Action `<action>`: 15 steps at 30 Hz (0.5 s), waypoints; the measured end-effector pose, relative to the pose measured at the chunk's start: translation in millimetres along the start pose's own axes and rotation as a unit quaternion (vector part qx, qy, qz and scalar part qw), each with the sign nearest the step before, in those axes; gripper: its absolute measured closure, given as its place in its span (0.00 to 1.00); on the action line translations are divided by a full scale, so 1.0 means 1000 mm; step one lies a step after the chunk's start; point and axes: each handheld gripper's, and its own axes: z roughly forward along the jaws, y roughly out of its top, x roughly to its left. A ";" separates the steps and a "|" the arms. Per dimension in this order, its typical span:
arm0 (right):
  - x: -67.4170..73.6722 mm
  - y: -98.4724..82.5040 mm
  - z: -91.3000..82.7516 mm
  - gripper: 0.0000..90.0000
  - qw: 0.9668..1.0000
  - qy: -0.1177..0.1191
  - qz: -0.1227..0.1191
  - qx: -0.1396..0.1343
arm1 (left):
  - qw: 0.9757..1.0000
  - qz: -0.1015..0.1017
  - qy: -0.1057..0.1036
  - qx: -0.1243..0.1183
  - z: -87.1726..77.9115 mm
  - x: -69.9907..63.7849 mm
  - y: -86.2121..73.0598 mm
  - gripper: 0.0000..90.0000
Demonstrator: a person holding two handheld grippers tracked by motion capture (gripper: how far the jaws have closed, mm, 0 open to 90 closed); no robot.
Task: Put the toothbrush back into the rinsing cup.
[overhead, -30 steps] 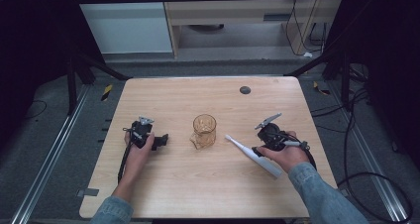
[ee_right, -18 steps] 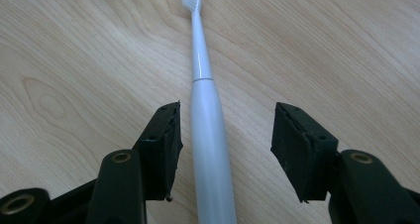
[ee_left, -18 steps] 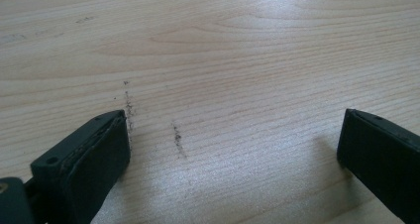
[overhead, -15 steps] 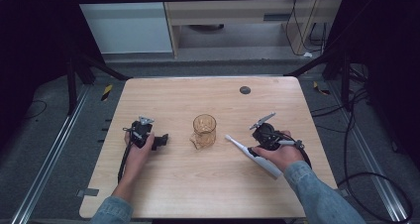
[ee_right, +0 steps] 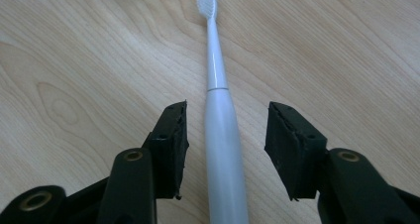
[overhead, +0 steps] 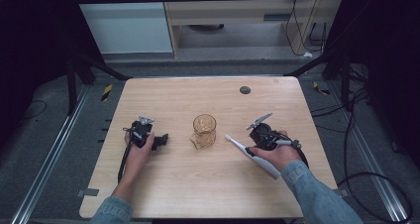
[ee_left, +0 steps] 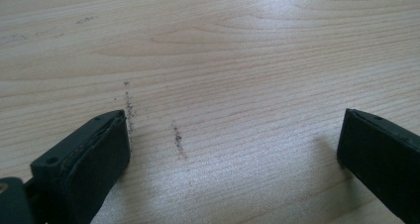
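An amber glass cup stands upright near the middle of the wooden table. A white electric toothbrush lies flat to its right, bristle head toward the cup. My right gripper is low over the toothbrush, open, one jaw on each side of the handle with gaps left and right. My left gripper rests on the table left of the cup, jaws wide open over bare wood.
A small dark round disc lies near the table's far edge. Faint dark scuff marks show on the wood between the left jaws. Cables trail on the floor to the right.
The right hand and gripper have shifted left and down over the toothbrush handle. The left gripper, cup and toothbrush have stayed put.
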 end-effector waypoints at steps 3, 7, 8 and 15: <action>0.001 0.001 0.001 0.59 1.000 0.003 -0.004 0.001 | 1.000 0.000 0.000 0.000 0.000 0.000 0.000 0.00; 0.002 0.003 0.002 0.60 1.000 0.005 -0.008 0.001 | 1.000 0.000 0.000 0.000 0.000 0.000 0.000 0.00; 0.002 0.004 0.002 0.60 1.000 0.005 -0.008 0.001 | 1.000 0.000 0.000 0.000 0.000 0.000 0.000 0.00; 0.005 0.005 0.004 0.59 1.000 0.006 -0.010 0.005 | 1.000 0.000 0.000 0.000 0.000 0.000 0.000 0.00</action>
